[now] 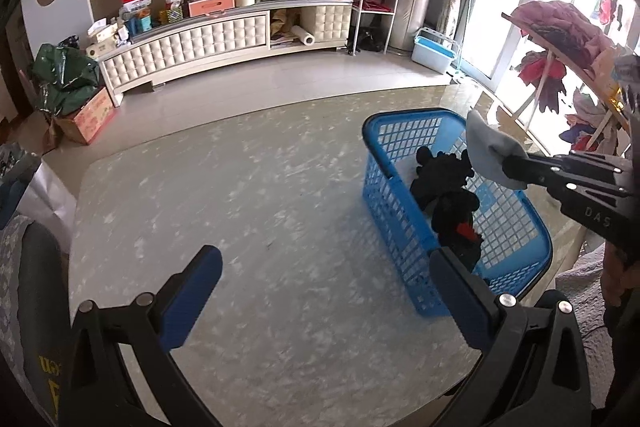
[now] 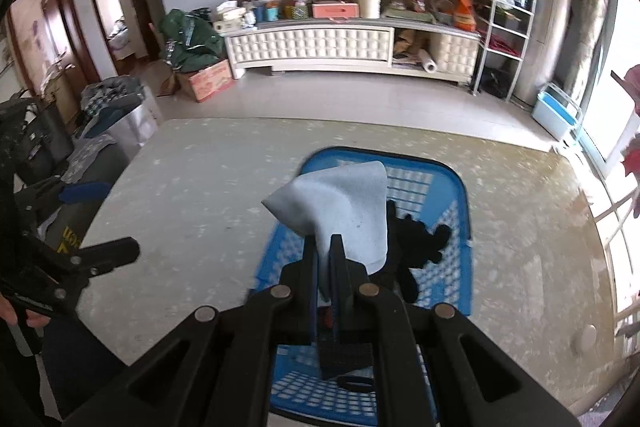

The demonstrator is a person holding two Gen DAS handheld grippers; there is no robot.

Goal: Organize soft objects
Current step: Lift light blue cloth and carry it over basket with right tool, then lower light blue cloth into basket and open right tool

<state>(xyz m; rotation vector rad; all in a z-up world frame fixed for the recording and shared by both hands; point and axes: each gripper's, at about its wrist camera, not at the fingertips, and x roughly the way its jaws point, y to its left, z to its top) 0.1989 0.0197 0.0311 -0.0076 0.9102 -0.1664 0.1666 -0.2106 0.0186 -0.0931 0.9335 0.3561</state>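
A blue plastic basket (image 1: pixel 400 195) stands on the marble table at the right; it also shows in the right wrist view (image 2: pixel 452 267). Black soft items (image 1: pixel 444 187) lie inside it, one with a red patch. My right gripper (image 2: pixel 325 247) is shut on a light blue cloth (image 2: pixel 344 203) and holds it above the basket; the cloth shows in the left wrist view (image 1: pixel 486 151) over the basket's far right side. My left gripper (image 1: pixel 324 267) is open and empty, low over the table, with its right finger beside the basket's near end.
The marble table (image 1: pixel 240 211) stretches left of the basket. A white TV cabinet (image 1: pixel 224 39) with clutter stands along the far wall. A clothes rack (image 1: pixel 568 67) stands at the right by the window. A chair (image 2: pixel 108 131) stands at the table's left edge.
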